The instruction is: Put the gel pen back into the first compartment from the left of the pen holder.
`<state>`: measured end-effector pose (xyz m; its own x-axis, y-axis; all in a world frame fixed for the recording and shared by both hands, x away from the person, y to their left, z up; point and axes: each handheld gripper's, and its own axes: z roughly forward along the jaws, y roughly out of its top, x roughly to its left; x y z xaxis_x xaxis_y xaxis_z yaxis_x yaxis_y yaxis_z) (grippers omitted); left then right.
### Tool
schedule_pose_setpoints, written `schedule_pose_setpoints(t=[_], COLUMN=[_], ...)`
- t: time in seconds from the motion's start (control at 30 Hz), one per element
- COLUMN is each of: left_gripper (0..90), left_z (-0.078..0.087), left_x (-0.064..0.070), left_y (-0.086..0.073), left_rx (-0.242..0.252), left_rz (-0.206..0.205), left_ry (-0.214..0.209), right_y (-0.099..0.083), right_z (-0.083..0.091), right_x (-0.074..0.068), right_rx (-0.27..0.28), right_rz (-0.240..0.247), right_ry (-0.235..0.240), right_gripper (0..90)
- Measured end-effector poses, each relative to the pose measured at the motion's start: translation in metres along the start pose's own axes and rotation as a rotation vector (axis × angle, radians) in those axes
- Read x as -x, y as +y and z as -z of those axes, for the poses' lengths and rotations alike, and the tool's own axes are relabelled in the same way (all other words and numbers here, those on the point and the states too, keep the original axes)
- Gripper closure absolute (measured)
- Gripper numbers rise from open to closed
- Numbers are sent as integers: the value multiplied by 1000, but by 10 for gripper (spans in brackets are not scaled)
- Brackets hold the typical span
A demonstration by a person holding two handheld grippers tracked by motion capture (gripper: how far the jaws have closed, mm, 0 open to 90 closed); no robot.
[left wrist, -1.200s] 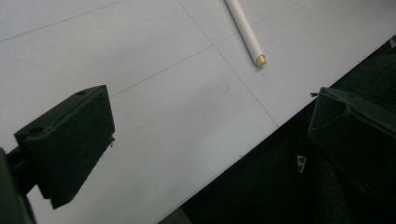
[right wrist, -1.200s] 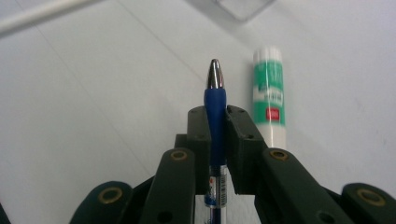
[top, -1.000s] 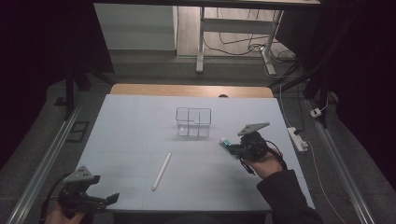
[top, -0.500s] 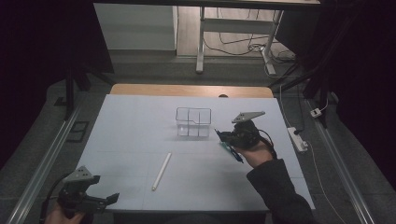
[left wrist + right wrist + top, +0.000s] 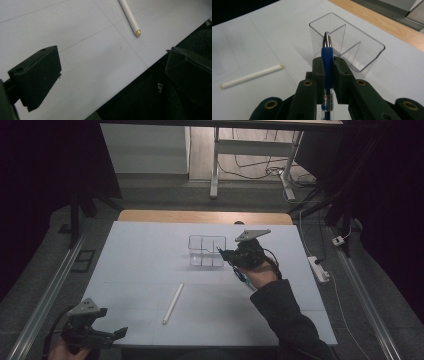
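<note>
Blue pen [image 5: 326, 53] clamped between the jaws of the right gripper [image 5: 327, 67], silver tip forward, pointing at the clear divided organizer [image 5: 348, 47]. Pen held above the white table sheet [image 5: 140, 265], just beside the organizer's near right corner; whether it touches the wall is hard to say. White stick [image 5: 172, 303] lies flat, well in front of the organizer. Left gripper [image 5: 102, 336] far off at the sheet's near left corner, jaws wide apart, holding nothing.
</note>
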<state>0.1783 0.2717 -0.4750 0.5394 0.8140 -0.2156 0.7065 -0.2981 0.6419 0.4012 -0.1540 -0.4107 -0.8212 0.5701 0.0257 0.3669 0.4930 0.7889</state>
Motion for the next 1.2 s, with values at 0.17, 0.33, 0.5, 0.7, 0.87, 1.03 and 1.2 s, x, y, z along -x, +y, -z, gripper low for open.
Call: schedule_pose_setpoints(t=[0.17,0.33,0.5,0.7,0.87,1.03,1.2], left_gripper=[6,6,6,6,6,6,6], left_z=[0,0,0,0,0,0,0], left_x=[0,0,0,0,0,0,-1], left_y=[0,0,0,0,0,0,0], left_rx=[-3,-3,-2,-2,-3,-2,-1], left_rz=[-1,-2,-2,-4,-4,-4,-3], left_ry=[0,-1,-3,-6,-8,-9,-12], right_y=[9,18,28,39,46,53,63], right_z=[-7,-14,-25,-40,-48,-56,-67], right_x=[3,4,4,4,6,8,11], right_rx=[42,75,93,118,138,158,178], right_rz=[5,2,7,8,0,-4,-10], right_ry=[-15,-14,-8,1,3,2,-7], right_gripper=[802,802,802,802,802,802,802])
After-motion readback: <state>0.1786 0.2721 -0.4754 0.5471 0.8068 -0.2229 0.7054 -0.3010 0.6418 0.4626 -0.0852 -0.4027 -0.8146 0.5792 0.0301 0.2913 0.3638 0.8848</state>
